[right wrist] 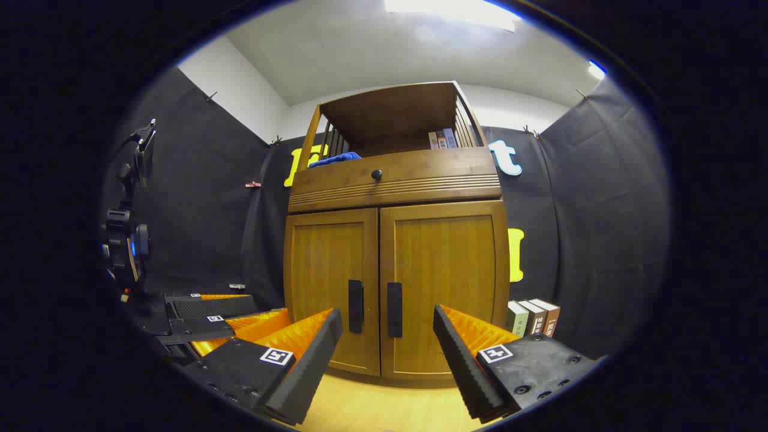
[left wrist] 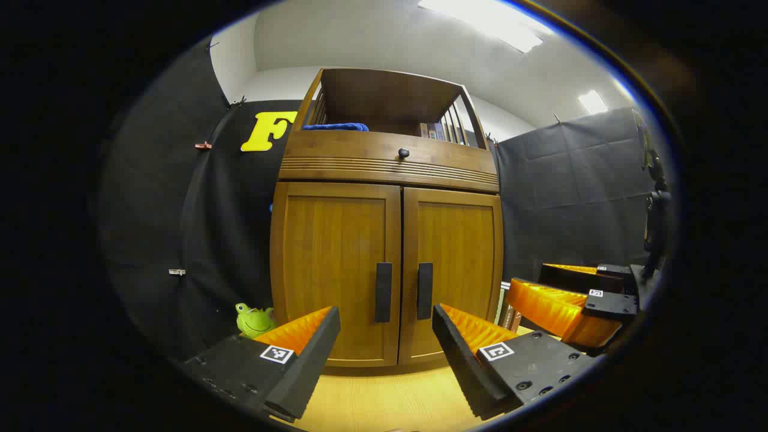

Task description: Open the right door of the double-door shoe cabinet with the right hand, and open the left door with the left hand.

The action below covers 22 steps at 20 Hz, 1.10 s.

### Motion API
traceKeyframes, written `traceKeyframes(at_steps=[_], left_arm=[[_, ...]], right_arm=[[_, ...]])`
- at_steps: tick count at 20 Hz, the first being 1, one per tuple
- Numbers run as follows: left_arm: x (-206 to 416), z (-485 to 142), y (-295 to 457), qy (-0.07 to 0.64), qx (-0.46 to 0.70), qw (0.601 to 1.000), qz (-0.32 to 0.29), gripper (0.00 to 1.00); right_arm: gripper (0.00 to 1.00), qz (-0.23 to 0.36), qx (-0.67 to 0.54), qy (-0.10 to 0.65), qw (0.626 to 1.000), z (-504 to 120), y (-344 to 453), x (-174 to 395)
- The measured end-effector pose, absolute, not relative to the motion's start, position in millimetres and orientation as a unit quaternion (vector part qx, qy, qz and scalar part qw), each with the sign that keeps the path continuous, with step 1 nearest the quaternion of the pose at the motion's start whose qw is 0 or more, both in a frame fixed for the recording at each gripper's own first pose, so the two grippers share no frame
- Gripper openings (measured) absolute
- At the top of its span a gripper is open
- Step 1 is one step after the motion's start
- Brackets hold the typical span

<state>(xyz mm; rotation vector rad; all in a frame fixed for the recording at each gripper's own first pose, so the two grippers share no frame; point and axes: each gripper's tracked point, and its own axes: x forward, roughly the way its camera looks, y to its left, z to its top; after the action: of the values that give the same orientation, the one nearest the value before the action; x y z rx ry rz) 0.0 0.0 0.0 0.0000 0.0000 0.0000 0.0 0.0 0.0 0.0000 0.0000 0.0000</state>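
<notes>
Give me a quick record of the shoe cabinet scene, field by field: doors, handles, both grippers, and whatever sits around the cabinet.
cabinet doors: left door and right door, both closed
handles: two dark vertical handles, left handle, right handle, untouched
left gripper: jaws open, short of the doors
right gripper: jaws open, short of the doors
drawer knob: above the doors
beside cabinet: green frog toy, row of books
top shelf: blue cloth
</notes>
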Motion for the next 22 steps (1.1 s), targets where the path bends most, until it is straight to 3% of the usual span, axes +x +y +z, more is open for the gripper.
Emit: traceKeyframes(at_steps=[3, 6, 22], left_arm=[[0, 1, -1, -0.003, -0.002, 1.000, 0.002, 0.96], [-3, -1, -4, -0.003, -0.003, 1.000, 0.001, 0.96], [-21, 8, -1, -0.015, -0.004, 1.000, -0.002, 0.96]], right_arm=[[0.97, -0.006, -0.063, -0.022, 0.998, 13, 1, -4], [0.96, 0.017, -0.055, -0.019, 0.998, 13, 16, -12], [0.96, 0.000, -0.042, -0.023, 0.999, 13, 4, -19]])
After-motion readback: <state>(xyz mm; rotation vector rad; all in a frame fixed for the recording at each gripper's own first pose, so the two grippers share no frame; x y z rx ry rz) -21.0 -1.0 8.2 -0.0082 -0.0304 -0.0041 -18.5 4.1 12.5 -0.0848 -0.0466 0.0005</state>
